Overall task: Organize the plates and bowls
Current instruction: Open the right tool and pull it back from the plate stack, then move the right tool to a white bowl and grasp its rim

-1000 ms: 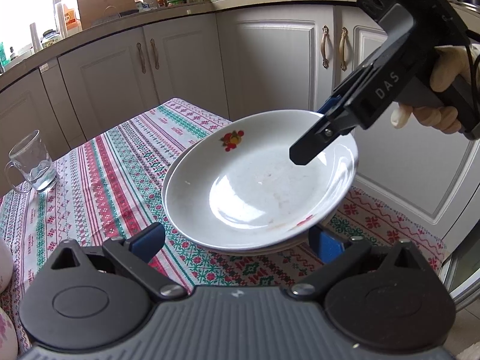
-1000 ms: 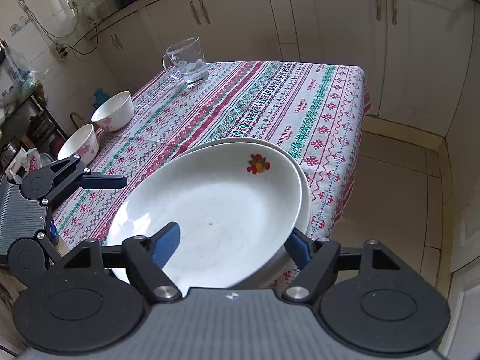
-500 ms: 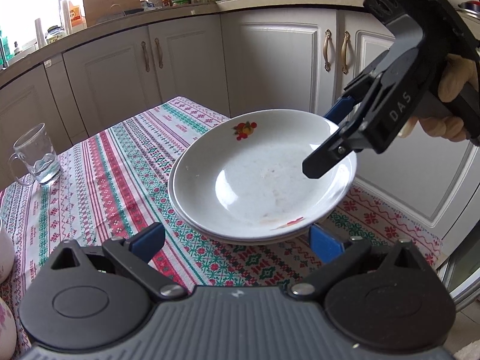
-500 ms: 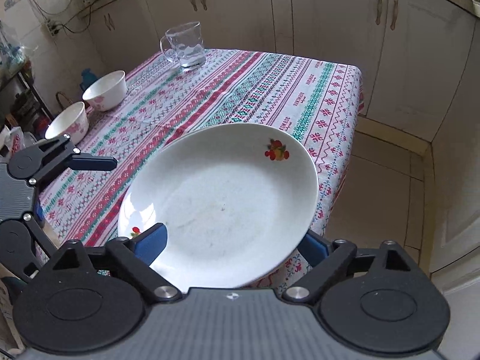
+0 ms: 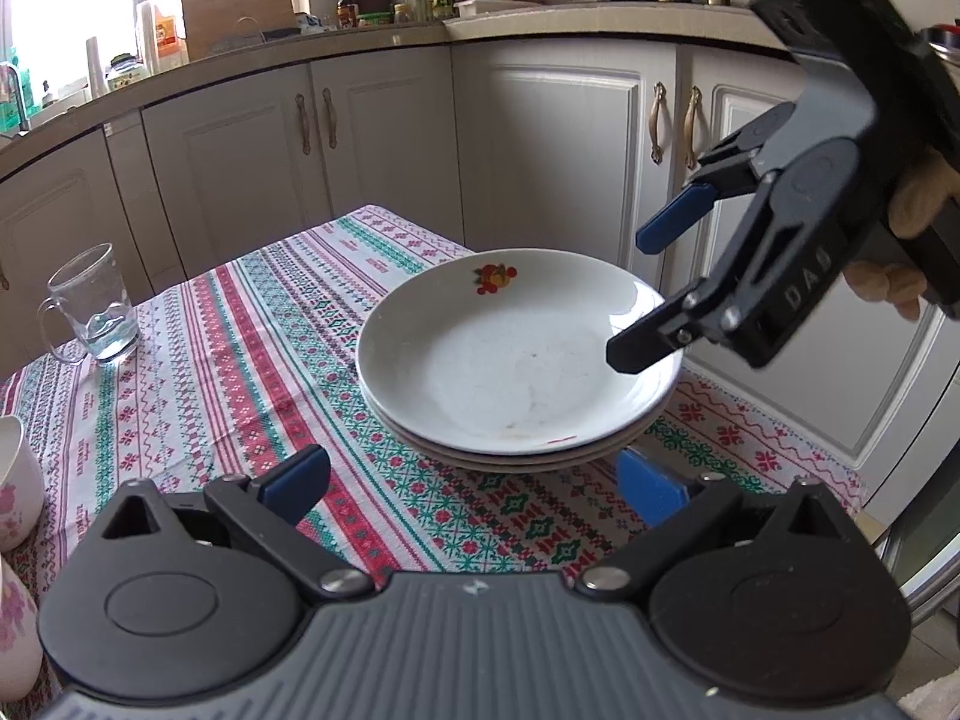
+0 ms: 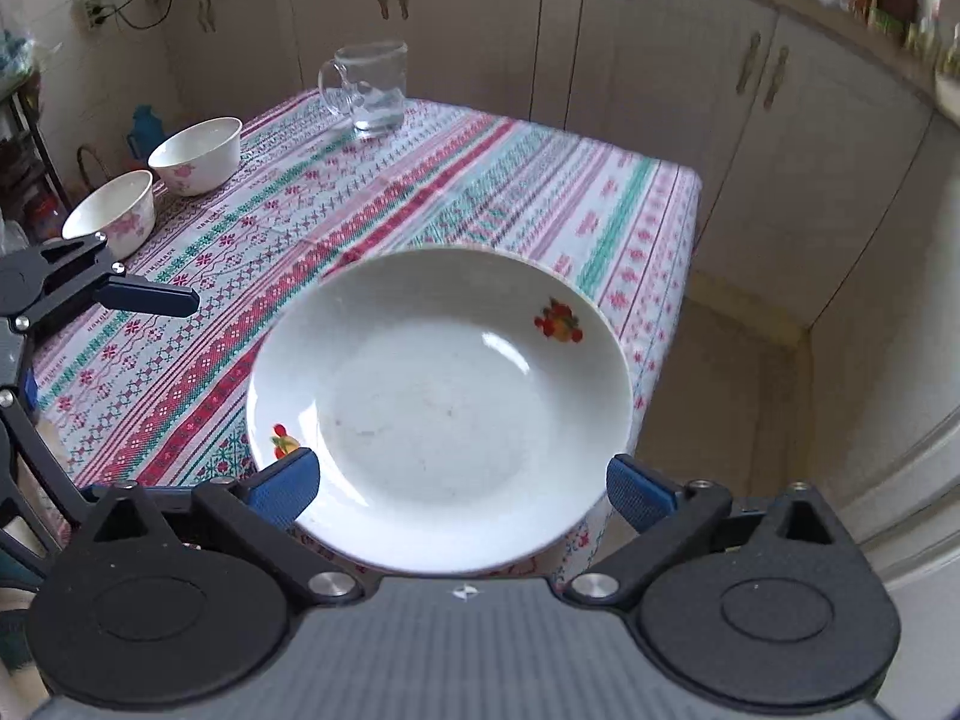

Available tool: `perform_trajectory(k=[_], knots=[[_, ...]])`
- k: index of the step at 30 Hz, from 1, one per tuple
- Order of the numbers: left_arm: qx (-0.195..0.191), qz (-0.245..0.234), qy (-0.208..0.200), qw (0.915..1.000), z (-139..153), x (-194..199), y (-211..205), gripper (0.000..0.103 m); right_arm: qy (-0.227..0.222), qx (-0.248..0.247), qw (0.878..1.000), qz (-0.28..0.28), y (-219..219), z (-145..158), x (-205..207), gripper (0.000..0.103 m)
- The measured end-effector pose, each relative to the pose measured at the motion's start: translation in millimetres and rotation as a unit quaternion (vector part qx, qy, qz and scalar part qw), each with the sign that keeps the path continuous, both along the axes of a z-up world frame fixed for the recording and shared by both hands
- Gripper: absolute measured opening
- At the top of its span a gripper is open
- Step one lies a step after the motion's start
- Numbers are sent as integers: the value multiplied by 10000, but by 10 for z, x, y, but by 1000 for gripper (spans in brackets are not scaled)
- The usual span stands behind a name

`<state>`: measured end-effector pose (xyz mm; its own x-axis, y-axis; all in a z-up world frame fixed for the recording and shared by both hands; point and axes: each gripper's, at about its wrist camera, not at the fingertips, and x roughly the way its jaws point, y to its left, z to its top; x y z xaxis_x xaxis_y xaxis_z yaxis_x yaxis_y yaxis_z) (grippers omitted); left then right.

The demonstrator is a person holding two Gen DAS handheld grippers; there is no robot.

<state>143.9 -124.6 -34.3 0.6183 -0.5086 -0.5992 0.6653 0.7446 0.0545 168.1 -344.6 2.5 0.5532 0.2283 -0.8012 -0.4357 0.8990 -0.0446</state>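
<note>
Both claws gape, right claw [image 5: 654, 294] just opened; stacked plates [image 5: 516, 360] (bowls [image 6: 195, 153] only in right view).

Your right gripper [image 5: 654, 294] tilts downward in your right hand [image 5: 912, 240], its jaws just opened wide with nothing pressed between them. Your left gripper [image 5: 474, 480] also stands open, gripping nothing.
</note>
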Motion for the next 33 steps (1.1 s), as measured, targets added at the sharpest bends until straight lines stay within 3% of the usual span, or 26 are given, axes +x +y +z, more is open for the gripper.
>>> perform_trajectory(k=[3, 10, 18, 33], knots=[[-39, 57, -42, 10000, 40, -29, 74, 101, -391, -157, 9991, 74, 156, 59, -135, 103], [-102, 209, -117, 9997, 132, -140, 295, 101, -849, -217, 9958, 258, 504, 130, -367, 103], [-33, 400, -97, 9991, 141, -298, 600, 102, -988, 54, 9938, 500, 875, 60, -534, 103], [-63, 988, -135, 9950, 78, -651, 1469, 102, -1134, 167, 9927, 376, 1558, -32, -695, 103]])
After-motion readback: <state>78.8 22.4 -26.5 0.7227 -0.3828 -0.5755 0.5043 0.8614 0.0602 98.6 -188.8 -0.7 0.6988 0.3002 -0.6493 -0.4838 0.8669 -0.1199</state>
